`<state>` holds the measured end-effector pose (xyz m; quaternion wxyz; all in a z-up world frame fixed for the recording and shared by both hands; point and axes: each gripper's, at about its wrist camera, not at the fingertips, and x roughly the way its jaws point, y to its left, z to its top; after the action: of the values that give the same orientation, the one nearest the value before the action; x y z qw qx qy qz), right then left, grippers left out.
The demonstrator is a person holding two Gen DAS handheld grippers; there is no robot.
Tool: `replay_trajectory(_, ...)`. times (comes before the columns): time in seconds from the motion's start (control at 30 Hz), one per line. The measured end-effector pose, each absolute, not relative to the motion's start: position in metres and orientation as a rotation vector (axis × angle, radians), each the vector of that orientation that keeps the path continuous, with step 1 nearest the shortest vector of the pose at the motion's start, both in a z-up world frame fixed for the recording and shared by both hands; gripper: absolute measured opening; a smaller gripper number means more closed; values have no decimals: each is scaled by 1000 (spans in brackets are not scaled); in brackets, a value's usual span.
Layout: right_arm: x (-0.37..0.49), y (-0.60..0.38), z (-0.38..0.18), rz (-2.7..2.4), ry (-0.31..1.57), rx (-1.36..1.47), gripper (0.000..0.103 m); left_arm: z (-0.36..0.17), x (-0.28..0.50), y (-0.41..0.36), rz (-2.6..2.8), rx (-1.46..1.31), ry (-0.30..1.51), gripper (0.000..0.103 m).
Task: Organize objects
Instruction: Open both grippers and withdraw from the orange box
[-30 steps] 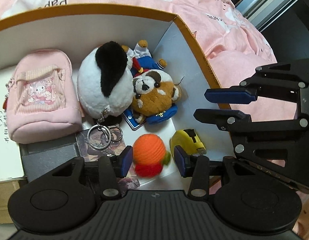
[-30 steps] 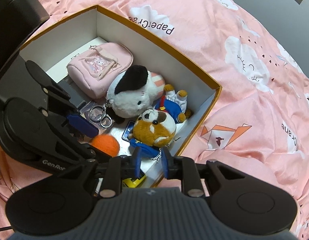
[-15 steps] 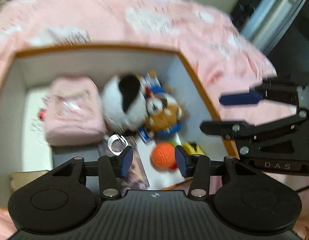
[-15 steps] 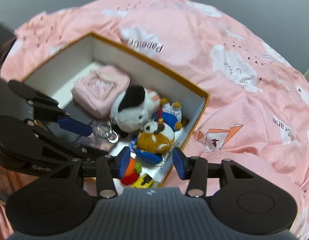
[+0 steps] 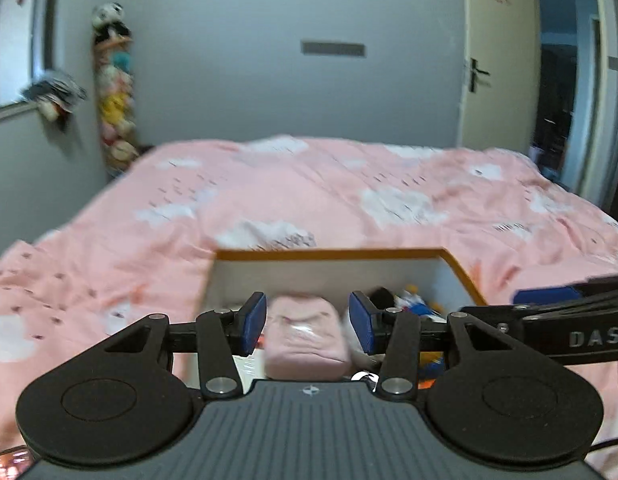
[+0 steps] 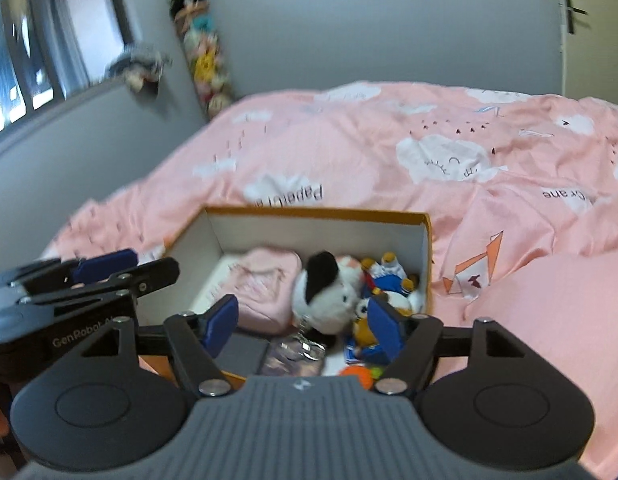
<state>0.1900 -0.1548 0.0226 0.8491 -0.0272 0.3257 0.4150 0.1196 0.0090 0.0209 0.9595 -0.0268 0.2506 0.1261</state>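
An orange-rimmed white box (image 6: 317,213) lies on the bed. It holds a pink pouch (image 6: 265,284), a white-and-black plush (image 6: 325,288), a brown plush (image 6: 363,330), a blue-clad doll (image 6: 389,280), an orange ball (image 6: 357,372) and a keyring (image 6: 305,344). My right gripper (image 6: 305,326) hovers above the box's near end, its jaws opening with nothing between them. My left gripper (image 6: 137,266) hangs beside it on the left, open and empty. In the left wrist view, my left gripper (image 5: 307,322) frames the pink pouch (image 5: 305,340) far below in the box (image 5: 329,254), and the right gripper (image 5: 521,304) shows at the right.
A pink cloud-print bedspread (image 6: 429,152) spreads around the box. A strip of hanging plush toys (image 6: 201,48) is on the grey wall at the far left. A window (image 6: 29,60) is on the left. A door (image 5: 497,60) stands at the right.
Both grippers rose and tilted up away from the box, so the bed and wall now fill the views. The right jaws went from nearly shut to wide apart.
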Motion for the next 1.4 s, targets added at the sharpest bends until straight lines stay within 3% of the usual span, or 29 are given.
replay_trajectory(0.17,165,-155,22,845,606,-24,85,28,100,14,300,-45,451,55)
replay_trajectory(0.33,147,-155,14,865,588,3,87,23,93,14,322,-26,464,58)
replay_trajectory(0.47,140,-149,3,834,607,-18,98,7,93,19,331,-49,533,60)
replay_trajectory(0.77,143,-140,-29,764,671,-111,98,-26,93,19,353,-65,618,60)
replay_trajectory(1.4,145,-145,-34,742,670,-103,98,-24,91,11,332,-41,598,60)
